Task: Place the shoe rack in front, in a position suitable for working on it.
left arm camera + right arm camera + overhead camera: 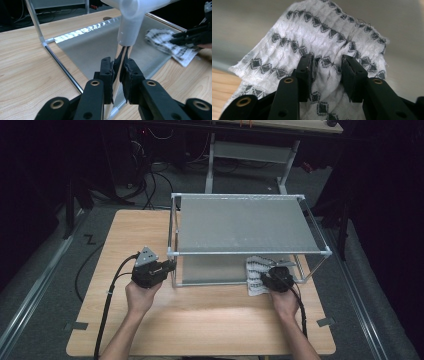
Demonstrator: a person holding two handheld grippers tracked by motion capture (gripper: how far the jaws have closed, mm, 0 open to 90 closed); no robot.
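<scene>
A light wooden table is seen from above, carrying a two-tier shelf frame of chrome tubes with grey panels set toward its far right corner. The frame's front left post is clamped firmly between the closed jaws of the left gripper, steadying the rigid rack. A white woven cloth with black diamond rows lies at the front right edge of the lower panel, bunched between the half-closed jaws of the right gripper. The cloth is judged light, soft and limp; a gathered fold is best pinched
</scene>
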